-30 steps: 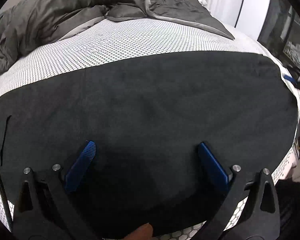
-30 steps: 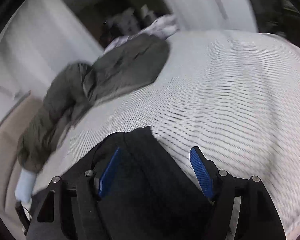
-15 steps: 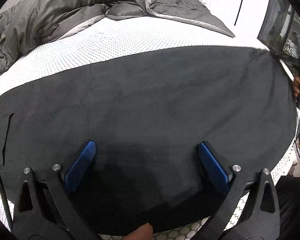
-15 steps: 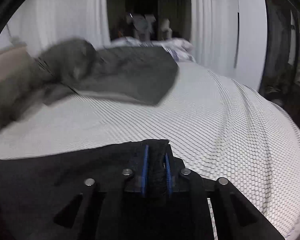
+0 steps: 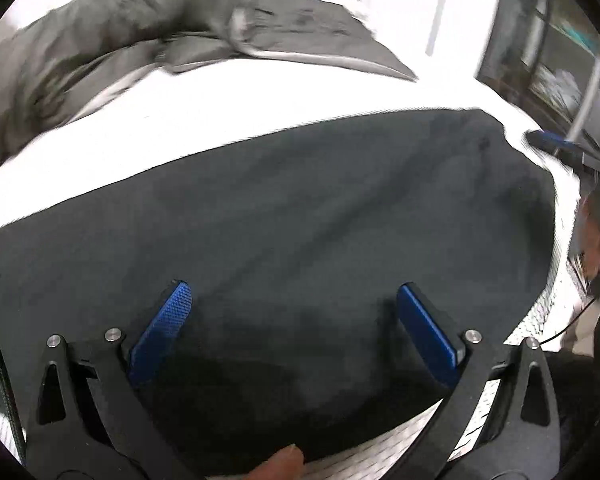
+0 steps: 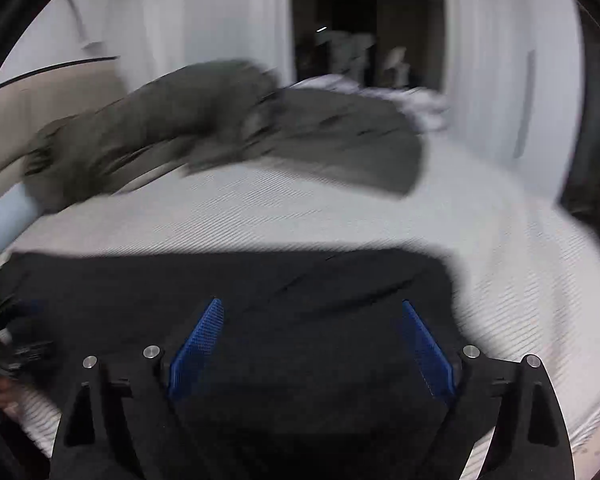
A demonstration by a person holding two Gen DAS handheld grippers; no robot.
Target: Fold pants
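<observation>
The black pants lie spread flat across the white patterned bed, filling the middle and lower part of the left wrist view as one broad dark panel whose far edge runs from the left border up toward the upper right. In the right wrist view the same dark cloth covers the lower half of the frame, with its squared end just right of centre and bare bedding beyond it on the right.

The left gripper hangs over the pants near the lower edge of its frame, its blue-padded jaws spread wide with only flat cloth showing between them; nothing is pinched. A fingertip shows at the bottom edge.

The right gripper sits low in its own frame, over the end of the pants. Its jaws have just been opening and now stand wide apart, the pads clear of the fabric, which lies loose beneath and between them. In the left wrist view this gripper appears only as a blurred blue and black shape at the right border, just off the corner of the pants.

A rumpled grey duvet is bunched across the far side of the bed, upper left in both views. Both pictures are blurred.
</observation>
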